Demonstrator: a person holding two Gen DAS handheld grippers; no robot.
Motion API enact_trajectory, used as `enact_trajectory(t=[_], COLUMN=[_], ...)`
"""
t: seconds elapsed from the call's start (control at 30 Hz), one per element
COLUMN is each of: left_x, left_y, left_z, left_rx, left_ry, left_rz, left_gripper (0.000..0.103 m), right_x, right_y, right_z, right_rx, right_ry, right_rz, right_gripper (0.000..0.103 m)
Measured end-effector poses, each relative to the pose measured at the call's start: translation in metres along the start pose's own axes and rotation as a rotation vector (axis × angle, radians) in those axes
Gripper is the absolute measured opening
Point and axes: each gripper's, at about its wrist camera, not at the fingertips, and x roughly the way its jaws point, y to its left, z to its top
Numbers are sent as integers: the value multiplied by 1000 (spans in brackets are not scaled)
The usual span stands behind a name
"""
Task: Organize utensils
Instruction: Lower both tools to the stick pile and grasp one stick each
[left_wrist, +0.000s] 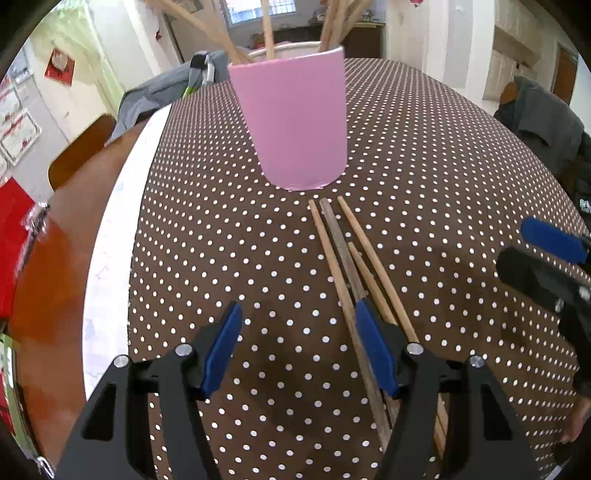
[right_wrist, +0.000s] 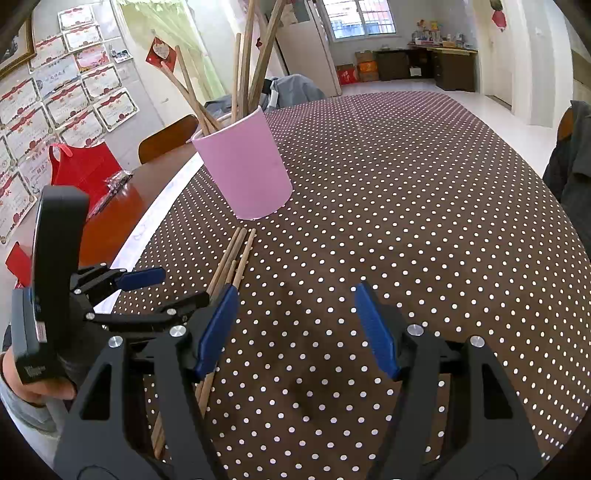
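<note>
Left hand-held gripper, black frame with blue finger pads: jaws spread wide, nothing between them. It hovers low over the brown white-dotted tablecloth, on the near side of the pink cylindrical cup. Its right blue pad sits over the near part of the loose wooden chopsticks; contact between pad and sticks cannot be determined from the left wrist view.

Right hand-held gripper, same build: jaws also spread wide, empty. It is on the near side of the pink cup as well, offset to the right of the loose chopsticks. Its left blue pad overlaps the near ends of the sticks in the right wrist view.

Loose chopsticks: four visible, lying flat on the cloth in a narrow bundle, roughly parallel, far tips just short of the cup's base, not touching it. One stick is darker and greyer than the others.

Pink cup: upright on the cloth, near the cloth's left edge. Several long wooden chopsticks stand in it, fanned out and leaning on the rim.

Left of the cup, past the cloth edge: bare reddish-brown tabletop with a red bag on it.
</note>
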Motion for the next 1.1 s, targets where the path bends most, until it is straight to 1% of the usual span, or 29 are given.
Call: enact_trajectory(t=[0.17, 0.3, 0.33, 0.4, 0.5, 0.53, 0.57, 0.63, 0.67, 0.7, 0.8, 0.87, 0.97, 1.1], left_x=[-1, 1, 6, 10, 19, 20, 21, 25, 27, 30, 37, 41, 46, 52], left_y=[7, 1, -3, -5, -3, -3, -1, 1, 2, 4, 11, 14, 18, 24], left_z=[-2, 2, 3, 5, 6, 5, 5, 4, 4, 3, 2, 1, -3, -8], left_rx=[-25, -6, 10, 8, -13, -15, -21, -16, -16, -14, -35, -50, -65, -81], left_ry=[28, 39, 61, 41, 39, 37, 35, 28, 26, 20, 8, 4, 1, -5], left_rz=[-25, -24, -28, -20, -55, -79, -108, -110, -112, -107, -140, -142, -146, -152], left_gripper=[63, 63, 64, 64, 62, 52, 49, 27, 22, 12, 9, 6, 6, 6], right_x=[1, 4, 5, 6, 8, 8, 10, 15, 17, 21, 33, 40, 49, 60], right_y=[1, 1, 0, 2, 4, 5, 7, 12, 14, 17, 27, 33, 43, 56], right_z=[2, 2, 3, 4, 5, 5, 6, 7, 8, 9, 10, 10, 10, 9], right_rx=[-4, 9, 7, 1, -5, -7, -9, -16, -23, -31, -63, -81, -103, -147], right_ry=[2, 11, 13, 18, 26, 30, 36, 55, 68, 83, 127, 147, 165, 183], right_rz=[-1, 11, 12, 10, 6, 5, 4, 4, 4, 4, -3, -11, -25, -71], right_gripper=[67, 67, 67, 67, 67, 67, 67, 67, 67, 67, 67, 67, 67, 67])
